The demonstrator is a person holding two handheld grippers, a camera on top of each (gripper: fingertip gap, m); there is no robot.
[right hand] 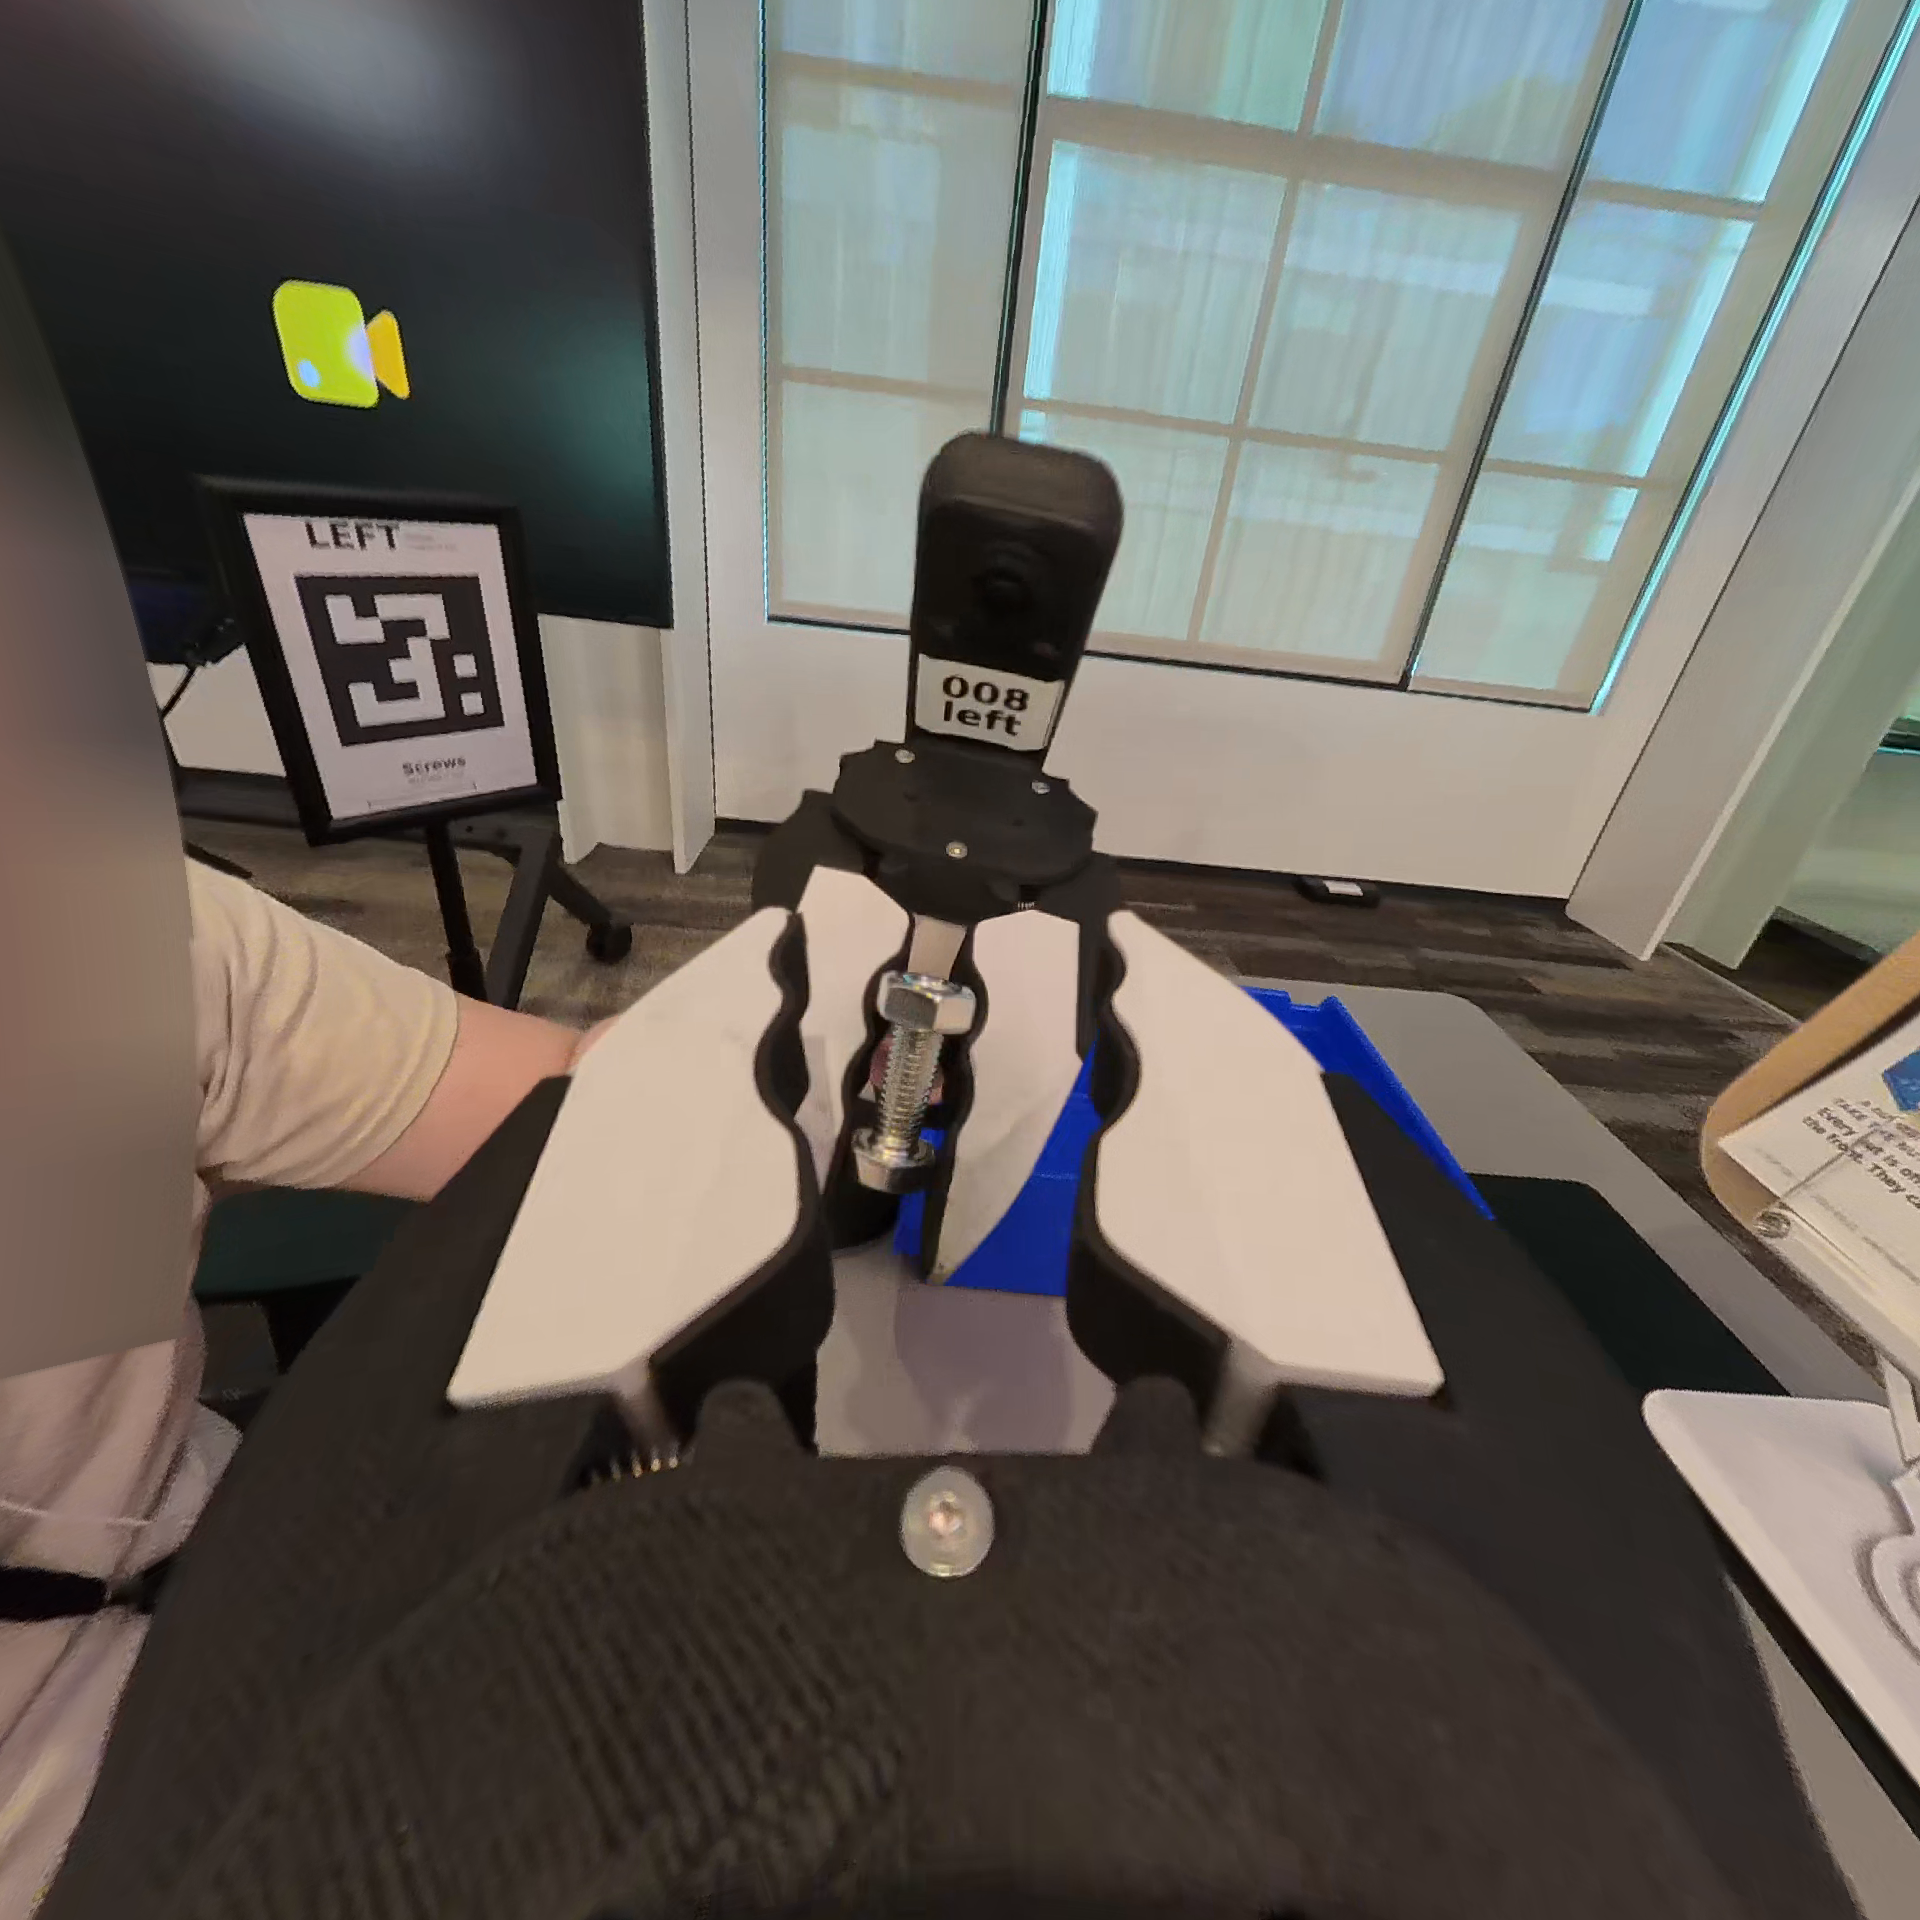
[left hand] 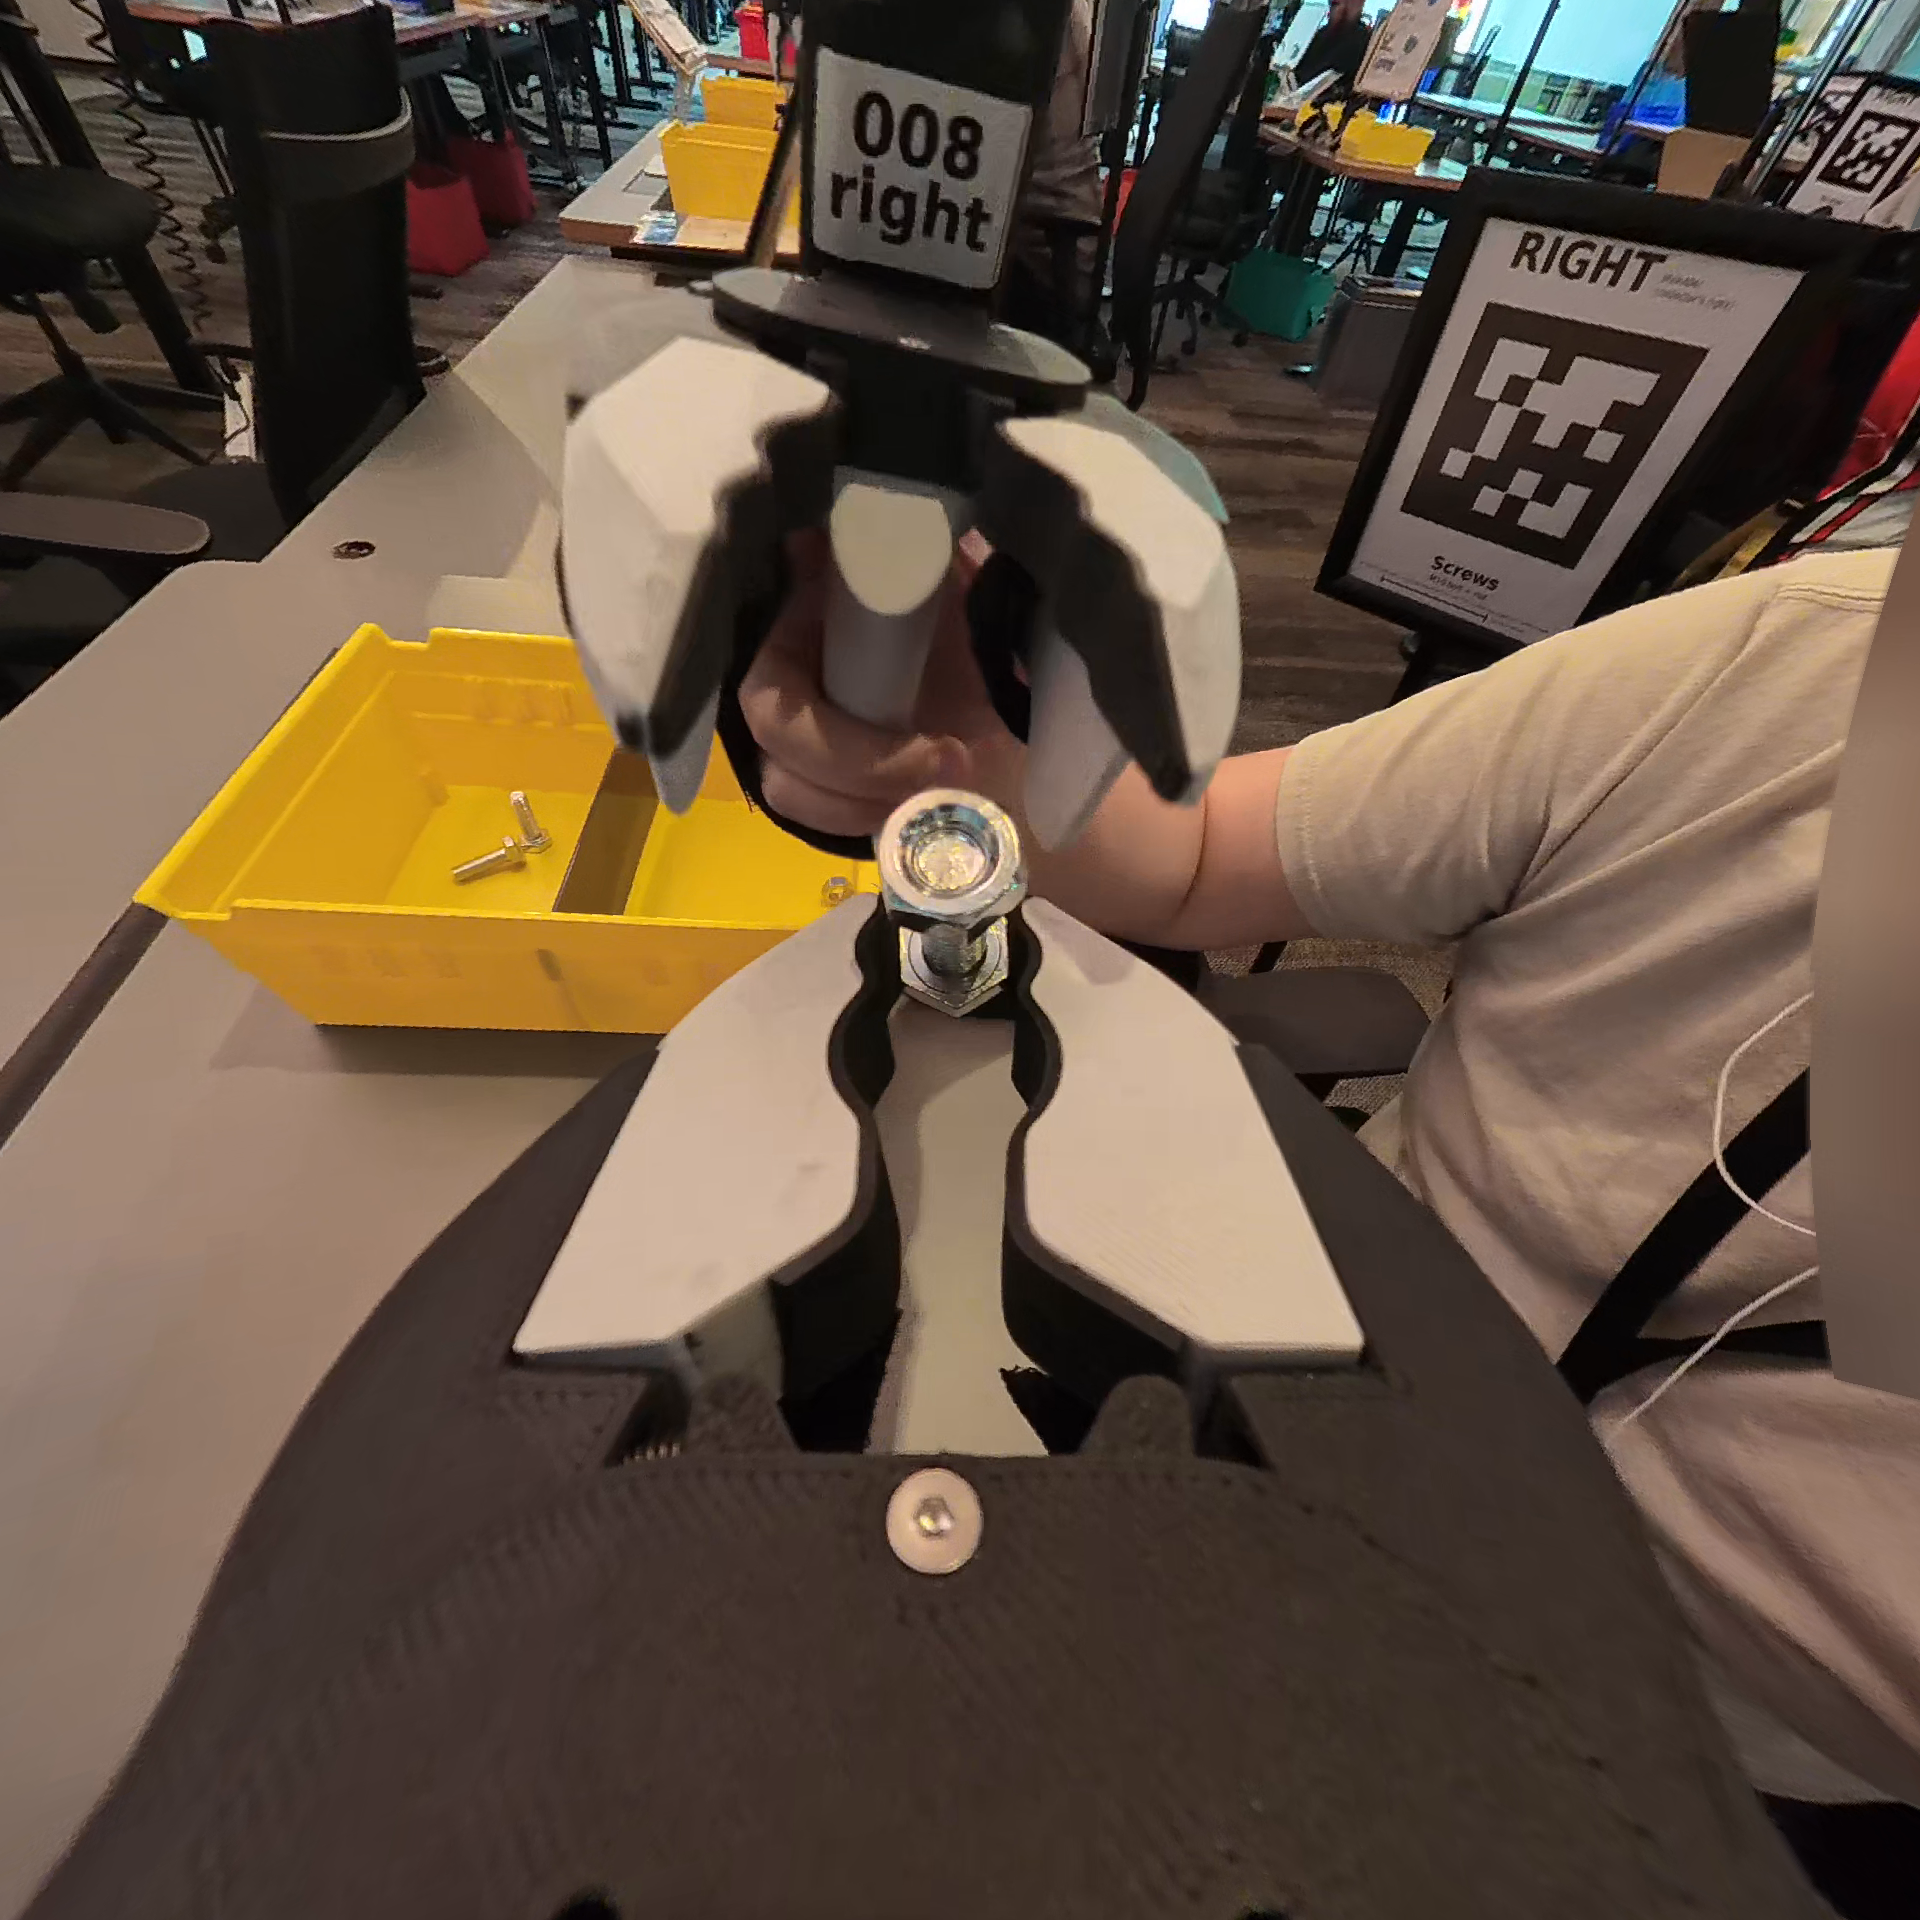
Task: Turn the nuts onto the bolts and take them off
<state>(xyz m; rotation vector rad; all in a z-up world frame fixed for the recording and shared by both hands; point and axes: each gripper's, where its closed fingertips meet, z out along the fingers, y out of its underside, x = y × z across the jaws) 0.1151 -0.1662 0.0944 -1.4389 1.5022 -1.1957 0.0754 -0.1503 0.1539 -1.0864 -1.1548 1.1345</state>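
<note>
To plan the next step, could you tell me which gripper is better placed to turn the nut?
Right: the right gripper is open and faces the nut, while the left gripper is shut holding the bolt.

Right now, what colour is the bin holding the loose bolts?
Yellow bin, clearest in the left wrist view.

Lettered label [left hand: 914, 166], framed sign [left hand: 1558, 416]

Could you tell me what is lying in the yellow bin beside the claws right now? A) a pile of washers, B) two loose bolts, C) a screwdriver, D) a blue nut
B: in the left wrist view, the yellow bin holds two loose bolts in its left compartment; no washers, screwdriver or blue nut are visible there.
</note>
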